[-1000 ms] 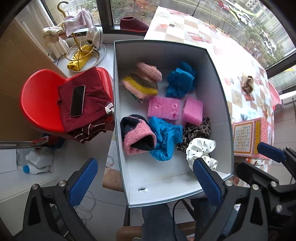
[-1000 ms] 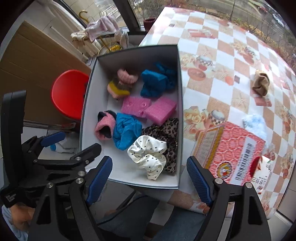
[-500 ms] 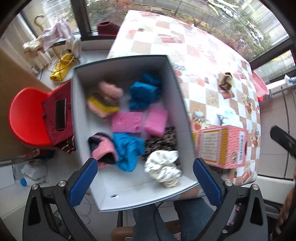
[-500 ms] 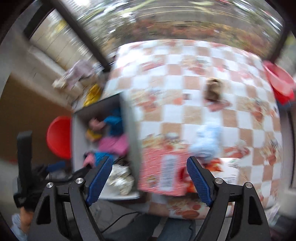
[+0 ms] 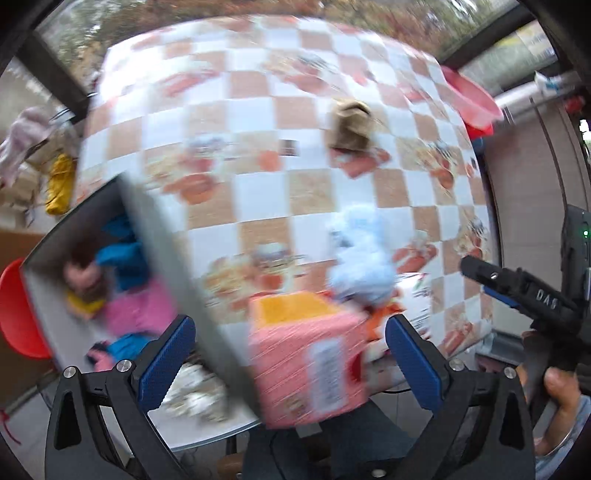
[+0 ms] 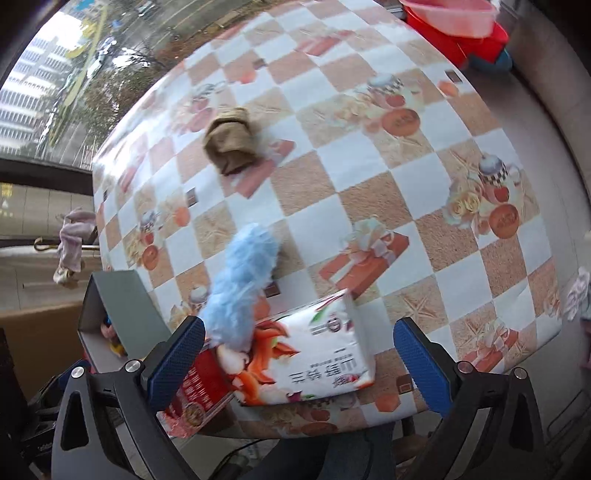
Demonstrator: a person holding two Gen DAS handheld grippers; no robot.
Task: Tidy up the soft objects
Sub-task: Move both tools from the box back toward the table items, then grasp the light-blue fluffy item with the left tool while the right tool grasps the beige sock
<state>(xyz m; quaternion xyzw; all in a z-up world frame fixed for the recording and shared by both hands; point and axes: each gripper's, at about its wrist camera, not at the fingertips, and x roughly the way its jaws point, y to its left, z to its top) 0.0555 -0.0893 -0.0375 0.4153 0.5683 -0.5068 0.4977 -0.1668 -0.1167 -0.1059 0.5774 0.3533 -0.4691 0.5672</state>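
A light blue fluffy item (image 6: pixel 242 284) lies on the checkered table against a printed packet (image 6: pixel 317 354); it also shows in the left wrist view (image 5: pixel 360 258). A brown folded cloth (image 6: pixel 231 140) lies farther back on the table, also in the left wrist view (image 5: pixel 349 125). The white box (image 5: pixel 162 258) at the table's left holds several soft items, blurred; its corner shows in the right wrist view (image 6: pixel 110 295). My left gripper (image 5: pixel 288 354) is open and empty above the table's near edge. My right gripper (image 6: pixel 299 358) is open and empty over the packet.
A pink carton (image 5: pixel 306 354) stands beside the box at the near edge. A pink basin (image 6: pixel 450 14) sits past the table's far right. A red chair (image 5: pixel 18 314) is left of the box. The right gripper's body (image 5: pixel 524 291) shows at right.
Both grippers have swung right, away from the box and toward the open table. The blue fluffy item and brown cloth have come into the middle of both views.
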